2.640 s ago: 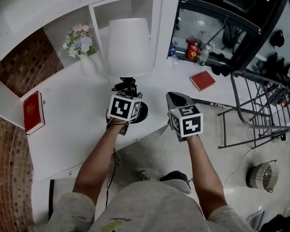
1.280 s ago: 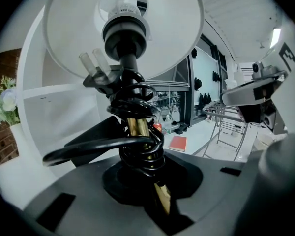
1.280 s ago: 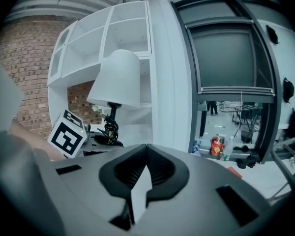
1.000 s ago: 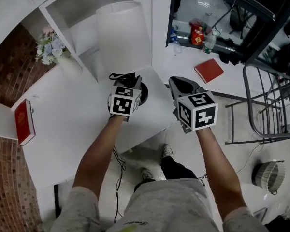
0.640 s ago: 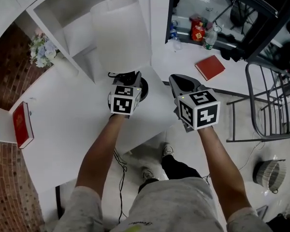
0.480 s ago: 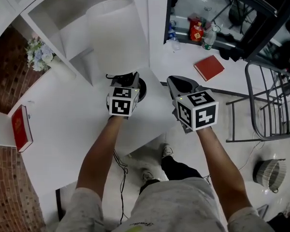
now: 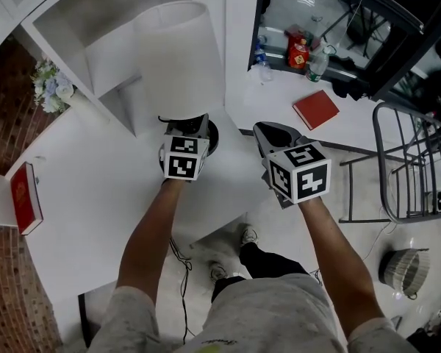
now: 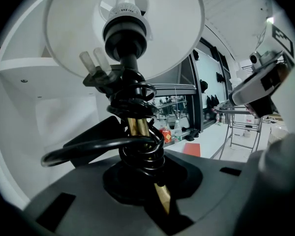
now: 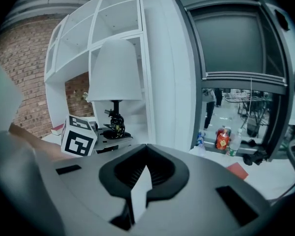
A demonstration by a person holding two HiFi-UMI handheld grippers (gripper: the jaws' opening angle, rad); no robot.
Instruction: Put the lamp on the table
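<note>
Lamp [image 7: 178, 57] is standing upright over the far edge of the white table [image 7: 95, 190], at 12 o'clock from my left gripper [image 7: 196, 126]. Its white shade [image 8: 177, 28] is sitting high, and its black base [image 7: 210, 135] is showing just past the gripper's nose. I am not able to tell whether the base is touching the tabletop or hanging just above it.

Left tongs are gripping the lamp's brass stem [image 8: 137, 129] low down, jaws narrowed onto it. The black cord [image 8: 137, 154] is lying coiled around the stem above the grip, with the plug [image 8: 101, 73] sticking out under the shade toward 10 o'clock in the left gripper view.

Right gripper [image 7: 263, 129] is hovering at 3 o'clock from the left one, apart from the lamp. Its jaws are sitting pressed together and are carrying nothing.

Around the work area I am seeing:
- A white shelf unit [image 7: 73, 20] standing behind the lamp at 11 o'clock.
- A bunch of flowers [image 7: 48, 87] sitting at 10 o'clock.
- A red book [image 7: 22, 197] lying on the table at 9 o'clock.
- A second red book [image 7: 316, 109] lying at 1 o'clock from the right gripper.
- Bottles [image 7: 300, 52] standing beyond that second book.
</note>
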